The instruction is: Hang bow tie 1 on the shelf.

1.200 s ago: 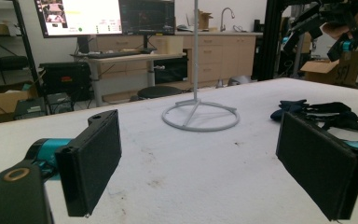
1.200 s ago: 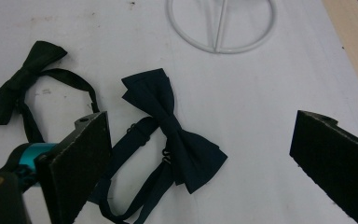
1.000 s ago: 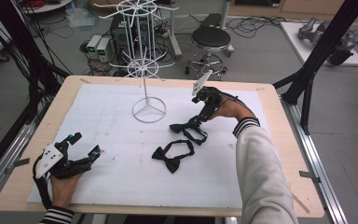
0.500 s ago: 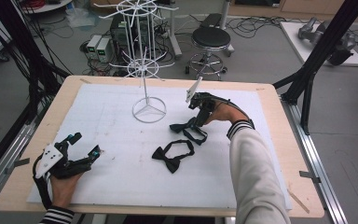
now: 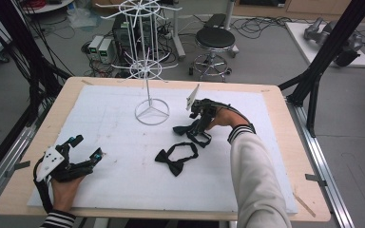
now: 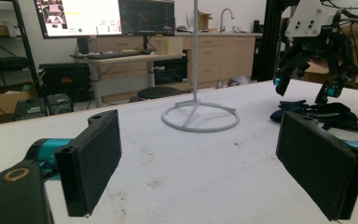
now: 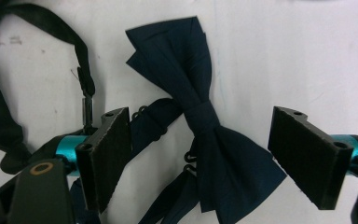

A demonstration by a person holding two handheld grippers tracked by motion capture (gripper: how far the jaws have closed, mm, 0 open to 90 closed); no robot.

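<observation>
Two bow ties lie mid-table; the right gripper (image 5: 200, 124) has sunk onto the navy bow tie (image 7: 205, 126), jaws just narrowing, spread astride its knot, not pinching. The left gripper (image 5: 88, 152), jaws spread on nothing, has stayed near the table's front-left edge with bare white mat (image 5: 123, 180) around; the wire stand (image 5: 151, 111) stands close behind the right gripper.

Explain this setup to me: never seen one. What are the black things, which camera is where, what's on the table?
No robot arm here: a person holds a two-jaw tool in each hand. The high view looks down on the table from the person's side; the other two cameras ride on the tools and look along their black jaws.

The left tool rests near the table's front left, jaws open, nothing between them. The right tool points down over a navy bow tie; its jaws have just been closing, the tie's knot lies between them, but the pads do not yet press it. A second, black bow tie lies nearer the person. A white wire rack stands at the back.
</observation>
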